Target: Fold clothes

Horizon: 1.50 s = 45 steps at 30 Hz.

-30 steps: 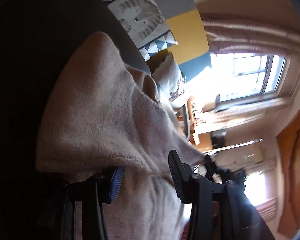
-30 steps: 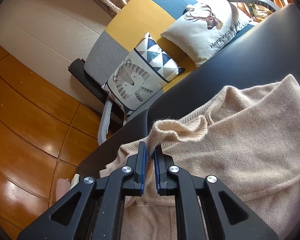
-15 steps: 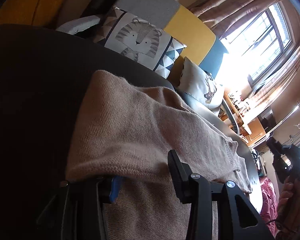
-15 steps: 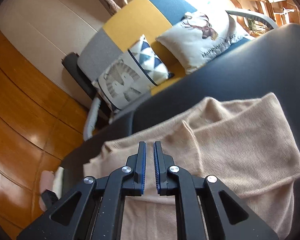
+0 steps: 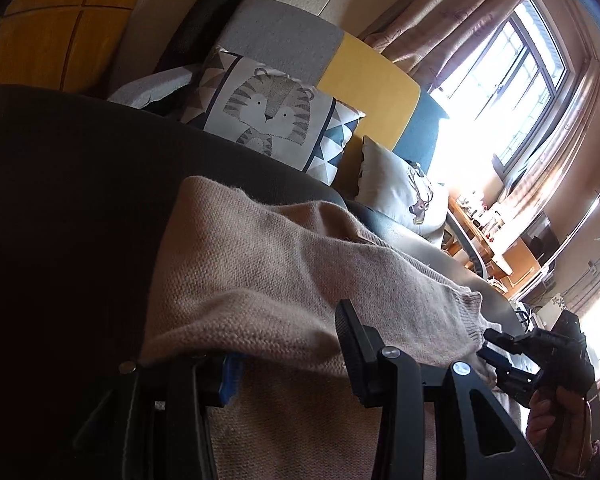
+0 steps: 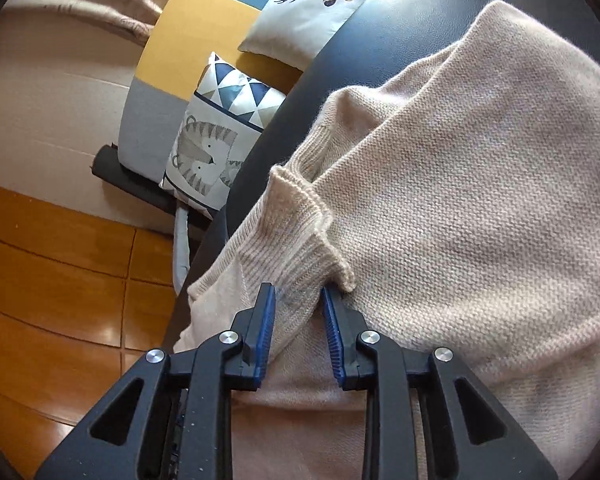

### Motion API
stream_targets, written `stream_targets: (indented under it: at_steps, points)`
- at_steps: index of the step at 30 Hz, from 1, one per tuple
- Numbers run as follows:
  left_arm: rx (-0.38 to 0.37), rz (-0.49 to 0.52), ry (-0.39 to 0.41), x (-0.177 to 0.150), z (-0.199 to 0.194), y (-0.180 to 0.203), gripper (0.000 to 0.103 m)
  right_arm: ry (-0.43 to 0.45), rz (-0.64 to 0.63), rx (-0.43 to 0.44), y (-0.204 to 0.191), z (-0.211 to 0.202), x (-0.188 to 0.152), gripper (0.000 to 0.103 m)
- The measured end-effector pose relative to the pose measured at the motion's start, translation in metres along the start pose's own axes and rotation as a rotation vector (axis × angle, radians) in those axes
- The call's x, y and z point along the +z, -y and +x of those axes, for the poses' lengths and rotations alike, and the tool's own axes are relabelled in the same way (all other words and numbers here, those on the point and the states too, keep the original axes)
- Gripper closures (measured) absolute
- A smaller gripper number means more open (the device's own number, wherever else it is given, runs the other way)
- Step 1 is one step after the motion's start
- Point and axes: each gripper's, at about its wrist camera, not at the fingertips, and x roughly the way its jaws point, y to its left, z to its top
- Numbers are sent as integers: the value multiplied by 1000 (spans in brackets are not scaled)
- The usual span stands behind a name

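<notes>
On the dark table [image 5: 80, 184], the folded-over beige sweater [image 5: 260, 280] is being pinched by the left gripper [image 5: 284, 352], while its ribbed cuff [image 6: 296, 256] is being released between the right gripper's [image 6: 298, 320] opening jaws; flattening is probably required next.

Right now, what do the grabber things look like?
Both grippers are black plastic frames with triangular cut-outs and silver round bolts. The right gripper has two fingers lined with ridged blue pads. The left gripper looks the same. No sleeve shows.
</notes>
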Motion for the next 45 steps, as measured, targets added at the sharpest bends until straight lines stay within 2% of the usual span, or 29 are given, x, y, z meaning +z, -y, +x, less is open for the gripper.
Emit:
stream_targets:
  at_steps: [1, 3, 8, 11, 14, 20, 23, 26, 29, 34, 37, 41, 45]
  points:
    - [3, 6, -3, 0, 1, 1, 61, 3, 14, 17, 1, 2, 2, 76]
    - [6, 1, -3, 0, 1, -1, 61, 17, -16, -13, -5, 3, 3, 94]
    - [1, -31, 21, 4, -5, -10, 61, 105, -130, -45, -29, -22, 3, 94]
    - [9, -33, 48, 6, -11, -13, 61, 165, -191, -65, -44, -40, 4, 95]
    - [22, -5, 60, 5, -14, -8, 61, 187, -241, -83, -53, -48, 6, 94]
    - [157, 2, 78, 1, -20, -6, 61, 150, -224, -142, -37, -34, 10, 95]
    - [193, -24, 74, -4, -24, -11, 61, 114, -204, -180, -21, -21, 9, 95]
    - [189, -75, 11, -11, -20, -21, 61, 88, -195, -209, -6, -10, 5, 95]
    - [128, -143, -11, -18, -25, -33, 62, 92, -193, -200, -3, -10, 4, 95]
    - [50, -129, -47, -30, -44, -35, 62, 99, -217, -203, -9, -11, 4, 94]
    - [75, -97, 4, -38, -65, -29, 62, 106, -240, -203, -15, -12, 3, 94]
    - [142, -72, 148, -26, -85, -15, 62, 112, -283, -224, -22, -12, 0, 94]
    - [168, 4, 109, 2, -44, 4, 61, 136, -305, -250, -26, -17, -3, 94]
